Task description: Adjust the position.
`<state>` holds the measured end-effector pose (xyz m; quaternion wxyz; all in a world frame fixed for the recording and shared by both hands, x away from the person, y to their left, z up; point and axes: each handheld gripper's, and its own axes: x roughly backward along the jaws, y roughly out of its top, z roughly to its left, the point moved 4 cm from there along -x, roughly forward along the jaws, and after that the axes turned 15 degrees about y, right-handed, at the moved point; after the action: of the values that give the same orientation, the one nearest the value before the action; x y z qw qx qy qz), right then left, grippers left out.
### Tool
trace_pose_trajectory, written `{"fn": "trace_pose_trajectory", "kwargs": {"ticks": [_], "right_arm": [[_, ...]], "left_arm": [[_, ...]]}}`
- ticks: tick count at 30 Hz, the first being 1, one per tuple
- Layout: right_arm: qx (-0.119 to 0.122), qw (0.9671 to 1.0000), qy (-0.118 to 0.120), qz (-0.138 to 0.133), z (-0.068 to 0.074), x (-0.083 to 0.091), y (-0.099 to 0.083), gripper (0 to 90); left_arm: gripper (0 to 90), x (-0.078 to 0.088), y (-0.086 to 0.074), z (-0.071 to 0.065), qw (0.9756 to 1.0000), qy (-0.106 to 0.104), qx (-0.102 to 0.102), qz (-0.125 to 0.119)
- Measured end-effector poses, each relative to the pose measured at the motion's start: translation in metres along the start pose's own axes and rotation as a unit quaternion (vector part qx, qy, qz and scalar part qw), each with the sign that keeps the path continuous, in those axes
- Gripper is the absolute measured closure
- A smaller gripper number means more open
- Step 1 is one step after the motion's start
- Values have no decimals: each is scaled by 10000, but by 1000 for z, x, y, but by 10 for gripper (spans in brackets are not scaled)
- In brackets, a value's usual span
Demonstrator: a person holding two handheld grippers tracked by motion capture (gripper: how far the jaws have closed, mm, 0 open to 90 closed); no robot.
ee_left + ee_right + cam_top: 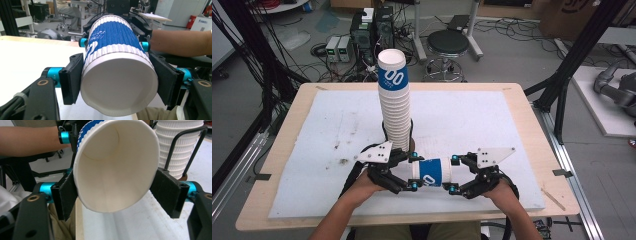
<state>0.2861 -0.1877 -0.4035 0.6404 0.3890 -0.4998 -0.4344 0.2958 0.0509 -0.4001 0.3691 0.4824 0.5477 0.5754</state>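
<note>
1. High view: I hold a single paper cup (432,173) lying on its side between my two grippers, just above the white mat (312,150) and in front of the tall cup stack (394,107).
2. My left gripper (413,172) is clamped on the closed base end; in the left gripper view both pads press that end.
3. My right gripper (453,173) grips the open mouth end, squeezing the rim oval.
4. The cup's long axis runs straight from one gripper to the other, so I judge the coming move is a pull along that line.
</note>
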Motion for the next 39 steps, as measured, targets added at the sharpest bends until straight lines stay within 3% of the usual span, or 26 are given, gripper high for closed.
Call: {"fn": "trace_pose_trajectory", "kwargs": {"ticks": [13,18,21,27,32,39], "right_arm": [[-17,9998,93,163,0,0,4,316],[-23,9998,130,170,0,0,5,316],[-17,9998,133,174,0,0,6,316],[-63,9997,104,229,-2,2,4,316],[-20,9996,60,274,-2,5,7,315],[88,9980,-75,616,-3,9,15,315]], "left_arm": [[314,4,0,-1,9998,66,-91,165],[290,4,0,-2,9995,205,-85,245],[210,3,0,-2,9986,325,-17,407],[173,9,1,-2,9959,614,34,658],[173,17,6,-1,9945,692,-92,776],[173,23,19,-2,9929,734,-230,905]]}}
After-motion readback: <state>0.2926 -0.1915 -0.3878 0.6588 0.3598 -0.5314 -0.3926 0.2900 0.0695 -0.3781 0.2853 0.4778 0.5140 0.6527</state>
